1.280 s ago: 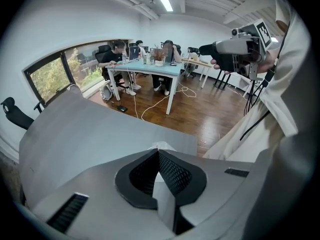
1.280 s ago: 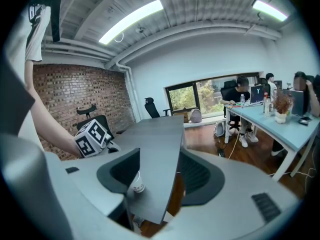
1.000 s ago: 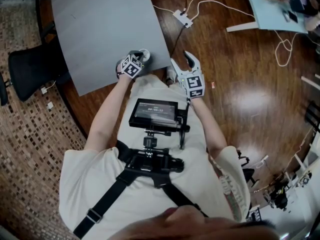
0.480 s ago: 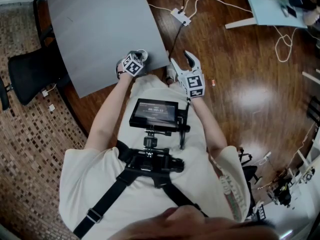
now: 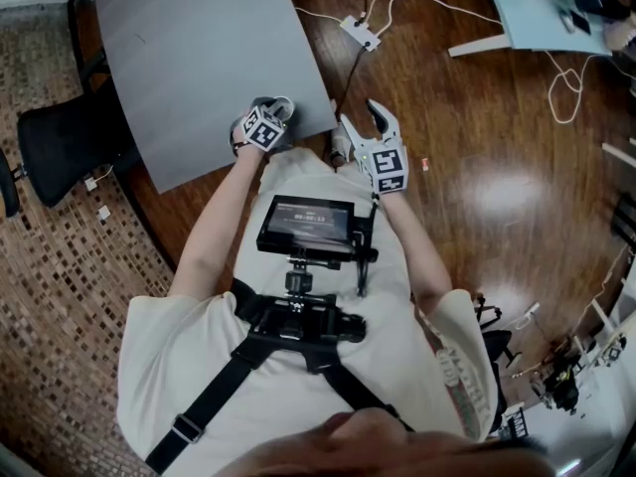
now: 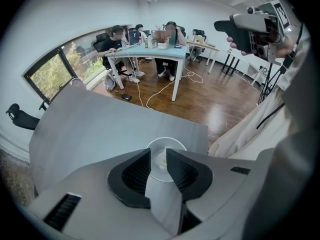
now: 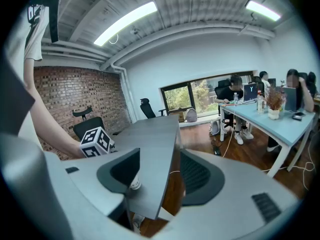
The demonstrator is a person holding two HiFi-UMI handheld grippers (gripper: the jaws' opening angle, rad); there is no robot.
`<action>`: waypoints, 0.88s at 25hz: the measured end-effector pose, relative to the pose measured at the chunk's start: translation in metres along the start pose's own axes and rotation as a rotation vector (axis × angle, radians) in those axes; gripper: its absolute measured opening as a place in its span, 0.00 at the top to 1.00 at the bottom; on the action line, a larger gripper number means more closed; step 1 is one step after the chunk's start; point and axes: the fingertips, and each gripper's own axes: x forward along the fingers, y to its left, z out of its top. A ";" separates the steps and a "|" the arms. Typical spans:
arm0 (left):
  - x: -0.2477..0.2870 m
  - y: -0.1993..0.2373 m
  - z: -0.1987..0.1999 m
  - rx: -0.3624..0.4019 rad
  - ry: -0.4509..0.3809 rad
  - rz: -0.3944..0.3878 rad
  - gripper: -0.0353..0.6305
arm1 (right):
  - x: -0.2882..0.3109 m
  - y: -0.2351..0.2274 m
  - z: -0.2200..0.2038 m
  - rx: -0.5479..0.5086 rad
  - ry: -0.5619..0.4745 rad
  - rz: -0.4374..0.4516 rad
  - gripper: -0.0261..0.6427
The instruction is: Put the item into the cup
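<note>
A clear cup [image 5: 285,104] stands near the corner of the grey table [image 5: 199,58]. My left gripper [image 5: 275,108] hovers right above it. In the left gripper view the cup [image 6: 167,145] shows from above between the opening jaws, and a small pale item [image 6: 162,160] lies inside it. Nothing is pressed between the pads of the left gripper [image 6: 158,155]. My right gripper [image 5: 360,117] is open and empty just off the table corner. In its view the right gripper [image 7: 159,160] frames the table edge [image 7: 150,139], and the cup [image 7: 135,183] peeks out under the left jaw.
A black office chair [image 5: 60,137] stands left of the table. A power strip [image 5: 358,33] and white cables lie on the wood floor behind it. A light blue desk [image 5: 547,13] is at the far right, with people seated at it [image 6: 150,39].
My left gripper has edged slightly further over the cup. The right gripper has stayed where it was.
</note>
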 end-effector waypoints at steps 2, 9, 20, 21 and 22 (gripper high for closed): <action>-0.005 0.004 0.002 -0.020 -0.022 0.015 0.79 | 0.002 0.001 0.000 -0.002 0.004 0.006 0.56; -0.037 0.012 0.006 -0.143 -0.148 0.065 0.76 | 0.003 0.006 -0.004 -0.014 -0.002 0.025 0.56; -0.104 -0.005 0.017 -0.344 -0.422 0.112 0.76 | -0.022 0.009 -0.012 -0.070 0.012 0.054 0.56; -0.109 -0.006 0.018 -0.362 -0.451 0.110 0.76 | -0.023 0.009 -0.011 -0.076 0.010 0.051 0.56; -0.116 -0.007 0.021 -0.382 -0.488 0.105 0.76 | -0.024 0.009 -0.009 -0.083 0.010 0.048 0.56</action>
